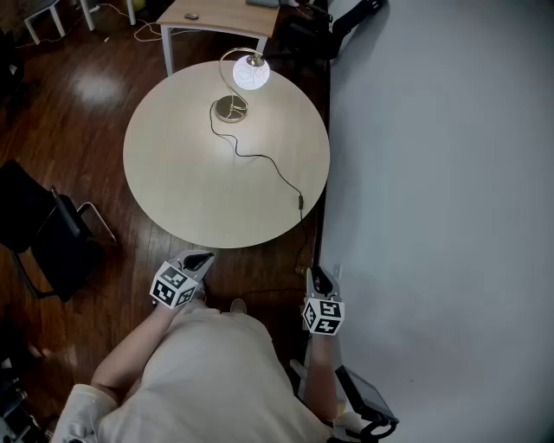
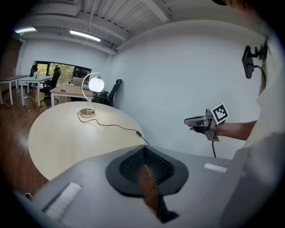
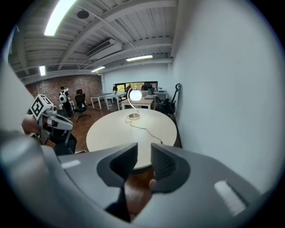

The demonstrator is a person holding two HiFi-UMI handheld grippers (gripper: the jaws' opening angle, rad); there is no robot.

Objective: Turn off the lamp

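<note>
The lamp is lit, its white globe glowing at the twelve o'clock side of the round worktop, with the round metal base just below the globe in the head view. From that base a thin black cord snakes across the pale top toward four o'clock. There it carries a small dark block right by the rim before dropping over the edge.

Both tools are off the worktop, down at its six o'clock side over the dark wood floor, well apart from the lamp. The left tool sits at about seven o'clock of the worktop, angled downward. Its own view shows the pads pressed together with nothing caught between them. The right tool is at about five o'clock, close beside the grey wall. Its pads stand spread with a clear gap, and only floor shows through the gap.

A black chair stands at nine o'clock of the tools, clear of the worktop. A wooden desk lies beyond the lamp at twelve o'clock.
</note>
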